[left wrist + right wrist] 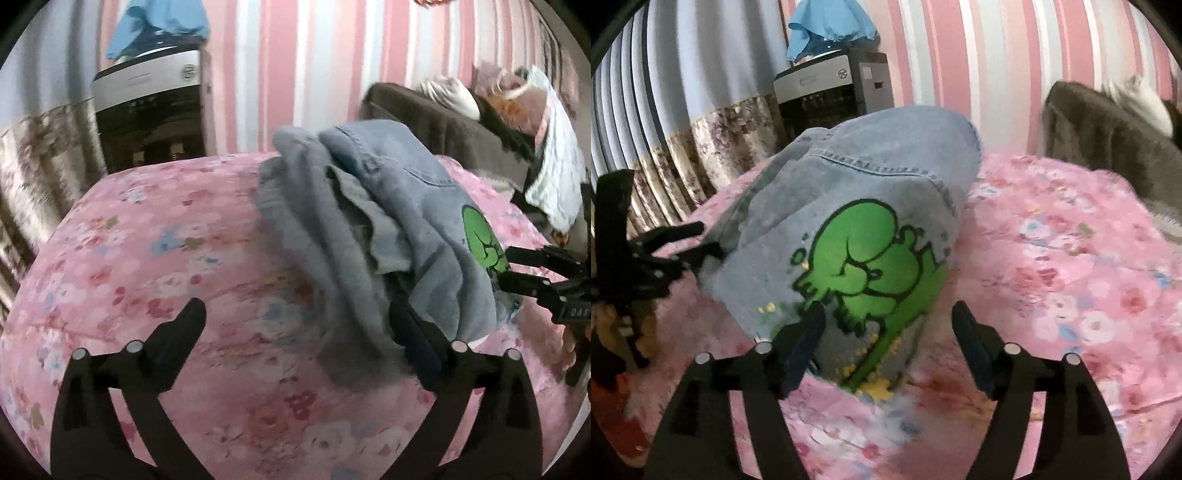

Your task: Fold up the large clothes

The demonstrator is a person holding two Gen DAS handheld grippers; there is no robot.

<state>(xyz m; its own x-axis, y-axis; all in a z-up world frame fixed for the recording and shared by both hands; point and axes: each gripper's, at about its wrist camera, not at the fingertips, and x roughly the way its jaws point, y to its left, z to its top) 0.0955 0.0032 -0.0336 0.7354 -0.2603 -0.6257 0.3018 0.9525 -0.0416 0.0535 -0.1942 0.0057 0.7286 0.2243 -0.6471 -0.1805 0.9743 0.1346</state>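
The folded denim garment (391,229) lies lengthwise away from both open tongs.

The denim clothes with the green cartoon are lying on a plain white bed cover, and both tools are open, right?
Not quite. The bed cover is pink with a flower print, not plain white; the right wrist view shows it clearly. The rest holds: the denim clothes with the green cartoon lie on it, and the left tool and right tool are both open.
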